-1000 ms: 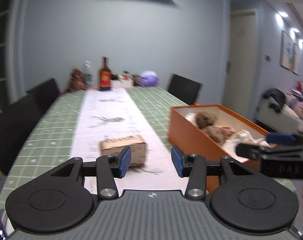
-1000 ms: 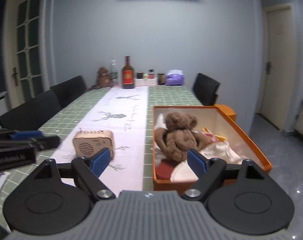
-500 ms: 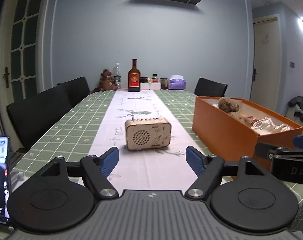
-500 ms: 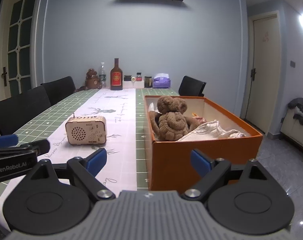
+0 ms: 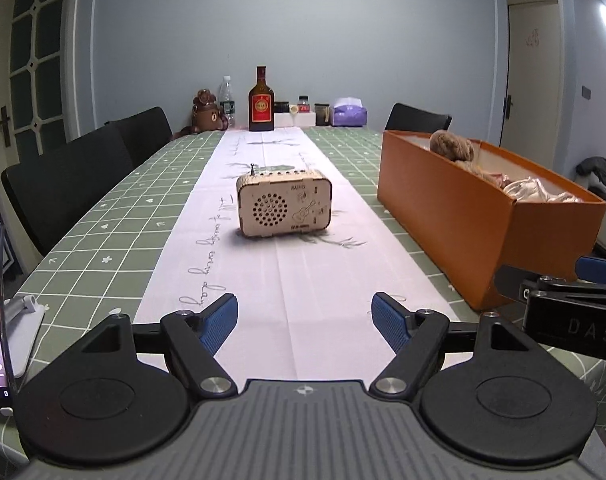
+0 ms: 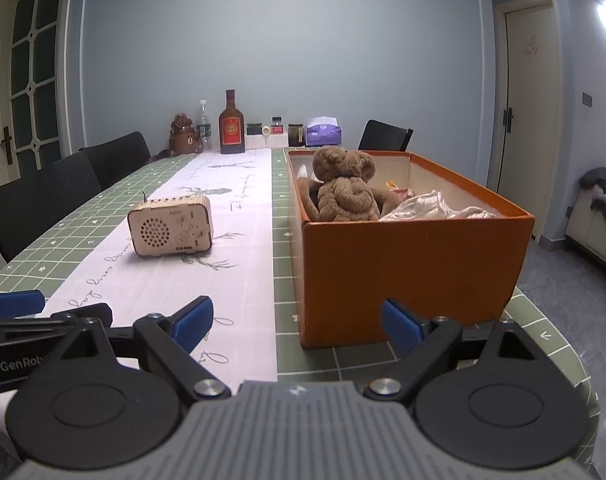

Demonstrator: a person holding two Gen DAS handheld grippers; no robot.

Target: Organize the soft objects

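Hovering low over the near end of the bench (image 5: 103,216), the left gripper (image 5: 305,320) and the right gripper (image 6: 297,320) are both standing wide with nothing between their blue pads. Just beyond the right gripper, an orange box (image 6: 415,264) is sitting on the green checked cloth, beside the white runner (image 5: 287,280). Inside the box, a brown plush bear (image 6: 345,194) is sitting upright against the far-left corner, fuzzy and rounded, with crumpled pale cloth (image 6: 427,208) lying to its right. Left of the box, a wooden radio (image 6: 170,226) is resting on the runner. Beyond the box, bottles (image 6: 232,124) are standing at the bench's far end.
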